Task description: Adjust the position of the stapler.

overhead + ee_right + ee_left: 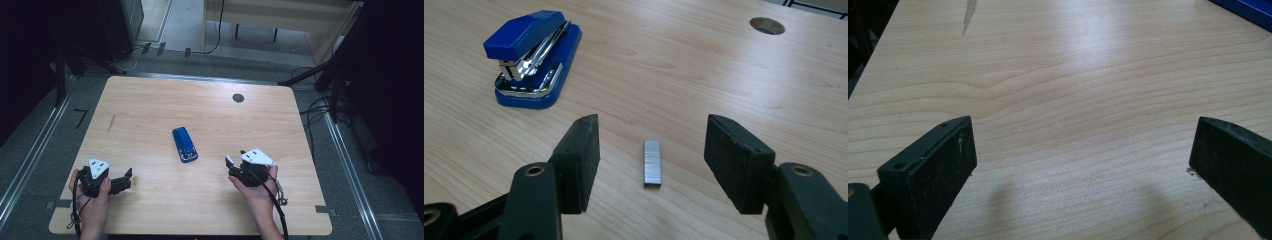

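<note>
A strip of staples (652, 163) lies flat on the wooden counter (150, 105), between the parted jaws of the right gripper (651, 162) and touched by neither pad. The blue stapler (184, 144) sits mid-counter (lid shut, it seems, from above). The left gripper (1083, 165) rests near the front left corner, jaws wide apart around bare wood.

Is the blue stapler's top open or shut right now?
Open. In the right gripper view the blue stapler has its top arm lifted at the front, with the metal staple channel showing beneath it.
</note>
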